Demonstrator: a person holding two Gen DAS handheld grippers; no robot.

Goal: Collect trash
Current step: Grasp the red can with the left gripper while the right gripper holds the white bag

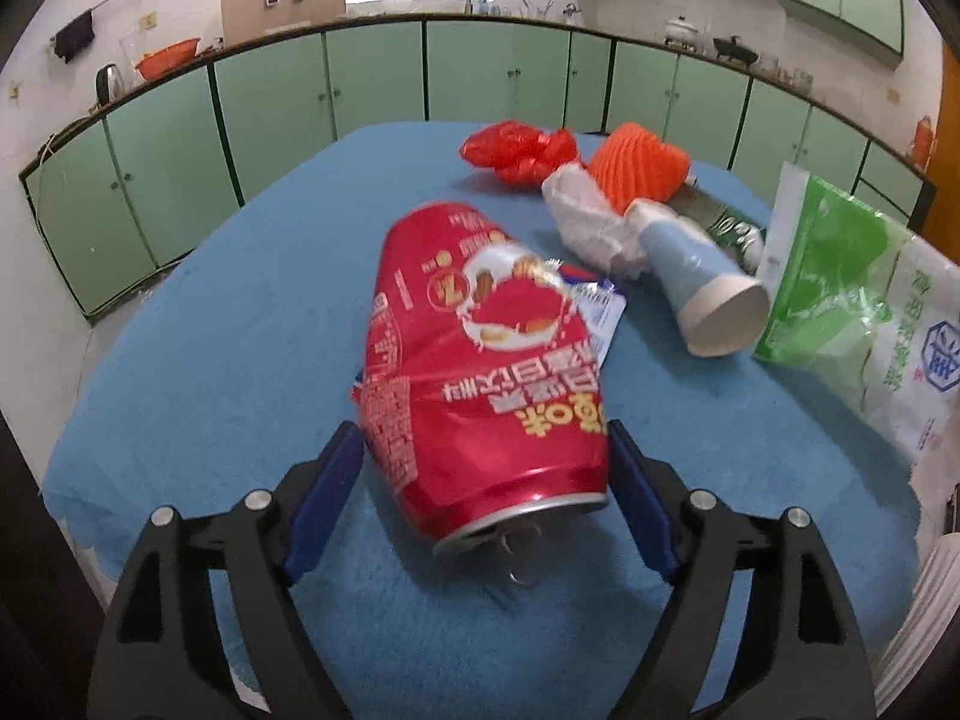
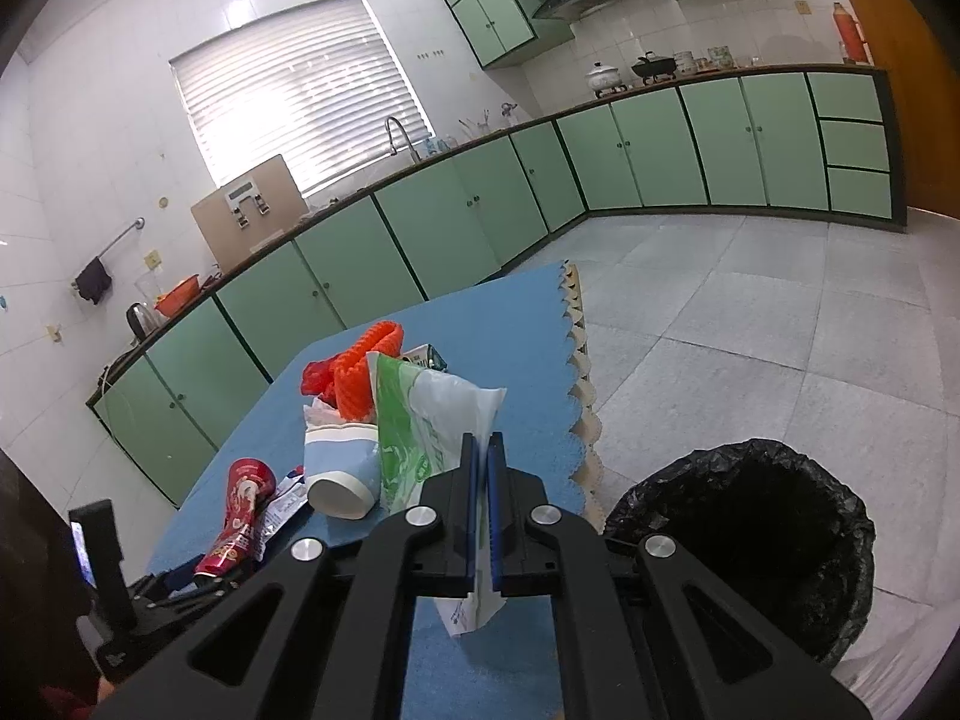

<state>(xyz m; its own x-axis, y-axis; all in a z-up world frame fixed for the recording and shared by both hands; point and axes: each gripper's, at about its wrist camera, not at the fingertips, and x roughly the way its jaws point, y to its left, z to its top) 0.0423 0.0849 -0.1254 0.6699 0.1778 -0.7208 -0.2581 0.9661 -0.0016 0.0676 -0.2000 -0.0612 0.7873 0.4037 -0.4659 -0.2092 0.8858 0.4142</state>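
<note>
A crushed red drink can (image 1: 480,360) lies on the blue table mat (image 1: 210,330), its top end toward me. My left gripper (image 1: 480,432) stands open around the can's near end, blue pads on either side, with a narrow gap at the left pad. In the right wrist view the same can (image 2: 240,510) lies at the lower left. My right gripper (image 2: 483,441) is shut on a green-and-white plastic bag (image 2: 420,420), which hangs out above and below the pads. The left wrist view shows that bag (image 1: 840,312) raised at the table's right side.
A blue paper cup (image 1: 696,276) lies on its side beside crumpled white paper (image 1: 582,210), an orange mesh (image 1: 636,165), a red plastic bag (image 1: 516,150) and a green carton (image 1: 726,228). A bin with a black liner (image 2: 744,528) stands on the floor right of the table edge (image 2: 579,360).
</note>
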